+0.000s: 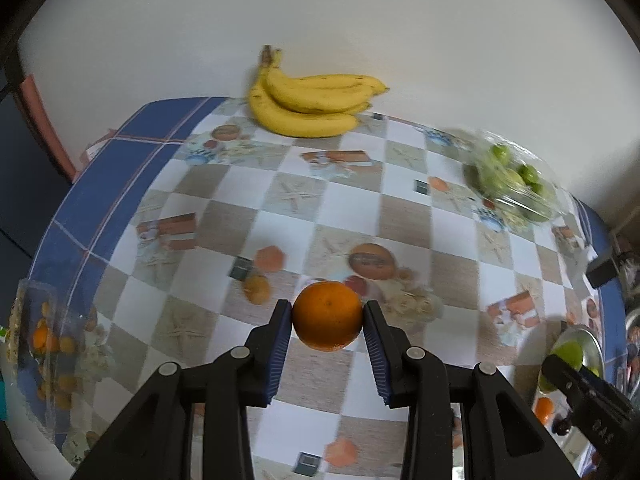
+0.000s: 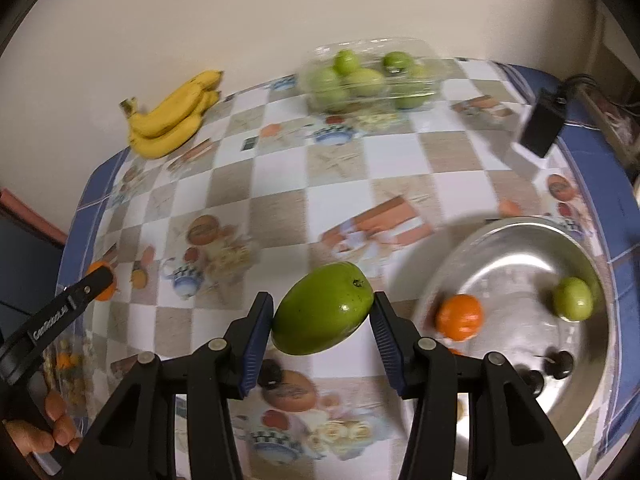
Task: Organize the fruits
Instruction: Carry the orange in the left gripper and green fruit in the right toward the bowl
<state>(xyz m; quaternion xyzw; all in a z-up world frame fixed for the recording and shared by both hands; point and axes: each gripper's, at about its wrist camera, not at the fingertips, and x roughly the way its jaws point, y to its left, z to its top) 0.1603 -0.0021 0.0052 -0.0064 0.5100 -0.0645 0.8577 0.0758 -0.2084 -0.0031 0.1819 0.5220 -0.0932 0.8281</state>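
At the bottom centre of the left wrist view, the left gripper (image 1: 327, 320) is clamping a round orange fruit (image 1: 327, 315) between its blue pads, jaws spread fruit-wide, above the checked patterned tablecloth (image 1: 248, 208). In the right wrist view, the right gripper (image 2: 322, 316) is pinching an oval green mango (image 2: 322, 314), jaws equally wide. At lower right, a shiny round metal tray (image 2: 516, 248) is holding an orange and a green fruit. Farther back, yellow bananas (image 2: 176, 114) are lying upper left, and a clear plastic box of green fruits (image 2: 366, 76) is sitting at upper centre.
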